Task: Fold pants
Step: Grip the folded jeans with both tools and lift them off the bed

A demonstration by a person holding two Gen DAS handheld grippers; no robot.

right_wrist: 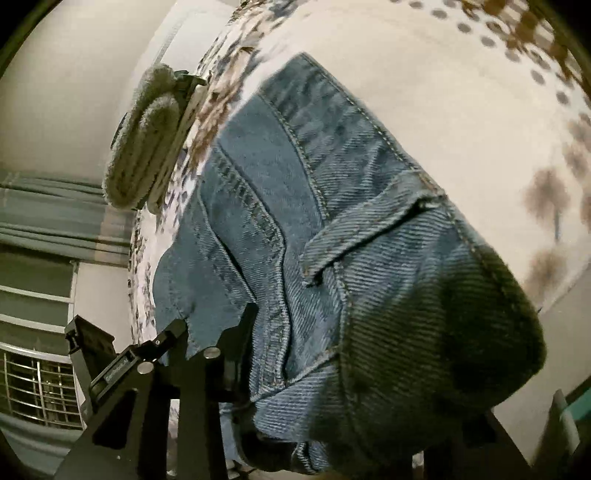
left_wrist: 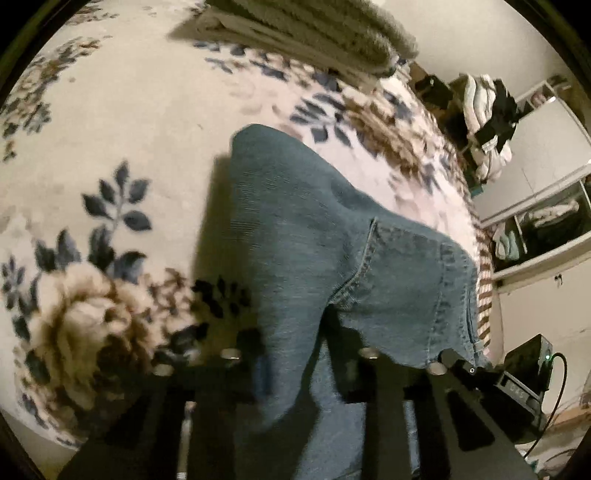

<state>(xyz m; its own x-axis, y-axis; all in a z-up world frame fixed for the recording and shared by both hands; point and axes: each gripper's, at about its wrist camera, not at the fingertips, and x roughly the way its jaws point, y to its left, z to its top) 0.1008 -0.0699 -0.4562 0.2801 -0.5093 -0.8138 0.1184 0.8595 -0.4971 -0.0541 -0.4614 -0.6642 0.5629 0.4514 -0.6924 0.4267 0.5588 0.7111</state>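
A pair of blue denim pants (left_wrist: pixel 317 236) hangs from both grippers over a bed with a floral blanket (left_wrist: pixel 110 110). My left gripper (left_wrist: pixel 295 373) is shut on the denim, which drapes between its black fingers and runs away across the bed. My right gripper (right_wrist: pixel 295 376) is shut on the waistband end of the pants (right_wrist: pixel 332 221); belt loop, seams and pocket edge fill that view. The cloth hides the right finger. The other gripper's black frame (left_wrist: pixel 458 365) shows at the pants' edge in the left wrist view.
A stack of folded grey towels (left_wrist: pixel 314 33) lies at the far end of the bed; it also shows in the right wrist view (right_wrist: pixel 147 140). White shelves with clothes (left_wrist: pixel 535 221) stand to the right. A black device with a cable (left_wrist: pixel 528 369) sits low right.
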